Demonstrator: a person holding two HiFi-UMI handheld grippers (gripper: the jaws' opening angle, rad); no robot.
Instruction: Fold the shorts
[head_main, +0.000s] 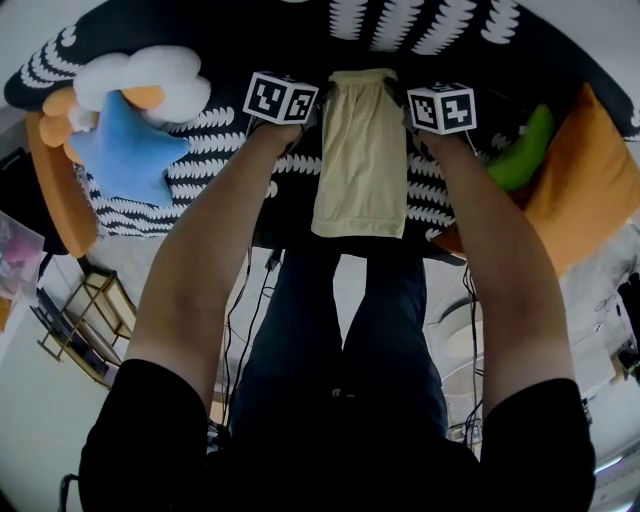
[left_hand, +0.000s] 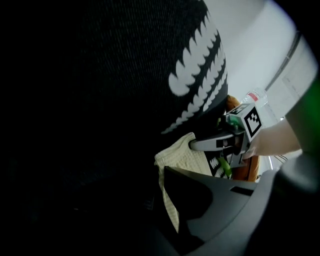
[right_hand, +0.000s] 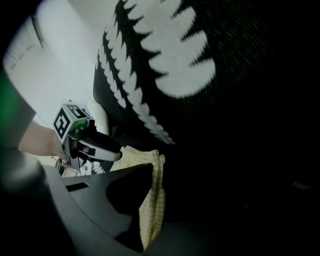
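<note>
We are gripping the pale yellow waffle-cloth shorts (head_main: 360, 150) at their two far corners. The left gripper (head_main: 318, 108) and the right gripper (head_main: 403, 102) both have their jaws clenched on the cloth. The shorts are lying lengthwise on the black cover with white leaf marks (head_main: 230, 130), their near hem at its edge. To fold cleanly, we are judging it best to lift both corners evenly, keep the far edge taut, and carry it square to the near hem.
</note>
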